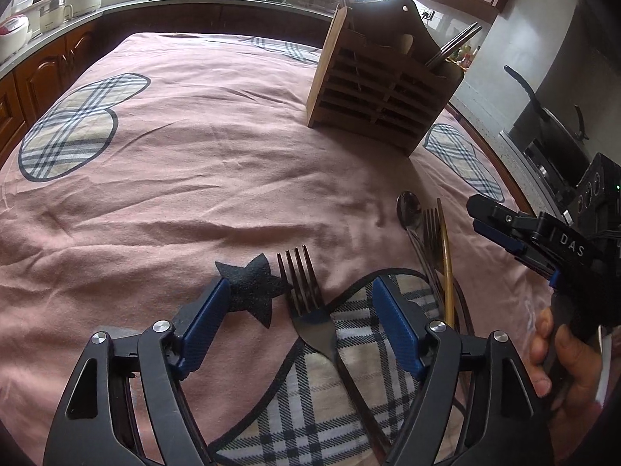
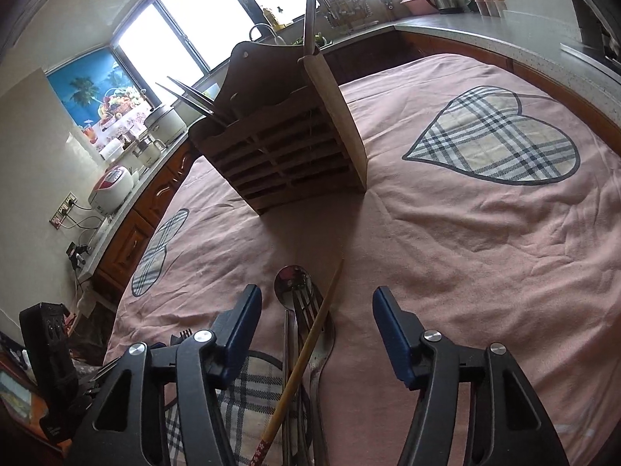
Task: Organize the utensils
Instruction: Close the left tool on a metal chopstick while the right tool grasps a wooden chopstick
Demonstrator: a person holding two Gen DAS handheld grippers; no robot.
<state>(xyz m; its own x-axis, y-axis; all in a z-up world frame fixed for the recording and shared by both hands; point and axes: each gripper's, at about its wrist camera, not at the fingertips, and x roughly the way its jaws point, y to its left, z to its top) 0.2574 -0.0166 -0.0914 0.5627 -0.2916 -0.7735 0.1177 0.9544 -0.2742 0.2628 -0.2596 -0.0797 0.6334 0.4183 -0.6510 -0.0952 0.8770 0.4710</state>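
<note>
A dark fork (image 1: pixel 306 303) lies on the pink cloth (image 1: pixel 174 194) between the wide-spread fingers of the left gripper (image 1: pixel 299 322); its handle end is cut off below. The right gripper (image 2: pixel 316 330), also wide, hovers over a spoon (image 2: pixel 291 281), a 2nd fork (image 2: pixel 310 310) and a chopstick (image 2: pixel 310 345), overlapped and hard to separate. Beyond stands a slatted wooden holder (image 1: pixel 380 89), kitchen counters (image 2: pixel 485 25) around.

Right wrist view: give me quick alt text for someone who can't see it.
The open right gripper hovers over a small pile of utensils on a pink tablecloth: a spoon, a fork and a wooden chopstick lying across them. Beyond stands a slatted wooden utensil holder with utensils already in it, backed by kitchen counters and windows.
</note>
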